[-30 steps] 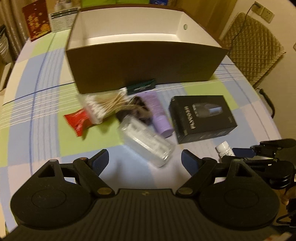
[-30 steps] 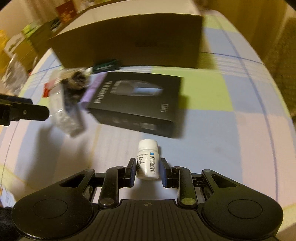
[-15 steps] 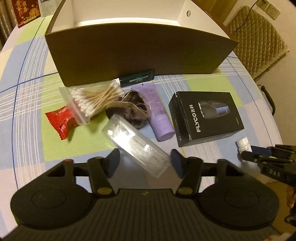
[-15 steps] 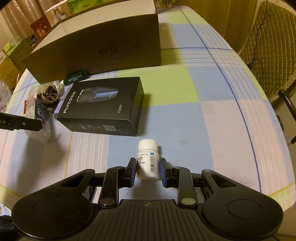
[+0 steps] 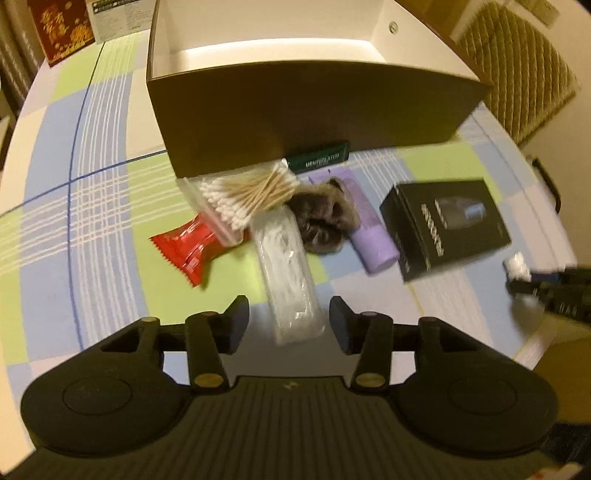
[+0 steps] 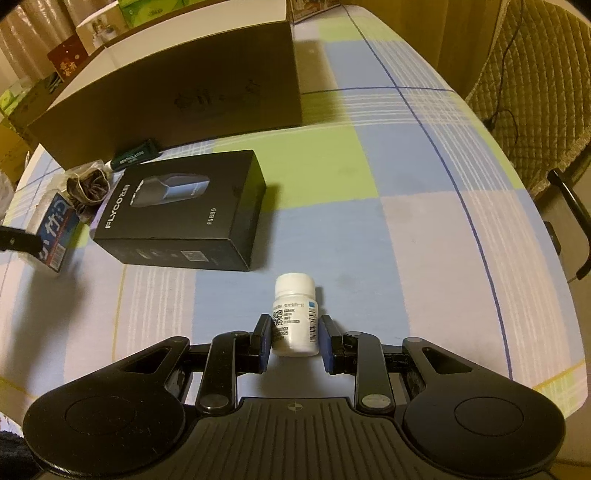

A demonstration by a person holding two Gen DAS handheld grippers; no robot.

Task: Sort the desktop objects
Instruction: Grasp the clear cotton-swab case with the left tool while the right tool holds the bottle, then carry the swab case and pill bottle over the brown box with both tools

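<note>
A clear plastic packet (image 5: 288,266) lies on the checked tablecloth, its near end between the jaws of my left gripper (image 5: 288,314). Those jaws are closing, and a gap still shows beside the left pad. Around the packet lie a bag of cotton swabs (image 5: 247,195), a red sachet (image 5: 188,247), a dark scrunchie (image 5: 321,221), a purple tube (image 5: 373,236), a green tube (image 5: 321,157) and a black boxed shaver (image 5: 447,225). My right gripper (image 6: 294,332) is shut on a small white pill bottle (image 6: 295,306) just above the cloth.
A large brown open box (image 5: 295,118) with a white inside stands behind the pile. A quilted chair (image 6: 535,92) is beyond the table's right edge. Cartons and a red card (image 5: 62,29) sit at the far left. Bare cloth lies right of the shaver box (image 6: 184,206).
My left gripper has moved forward onto the clear packet and its jaws have narrowed around the packet's end. The right gripper keeps the bottle, shifted slightly.
</note>
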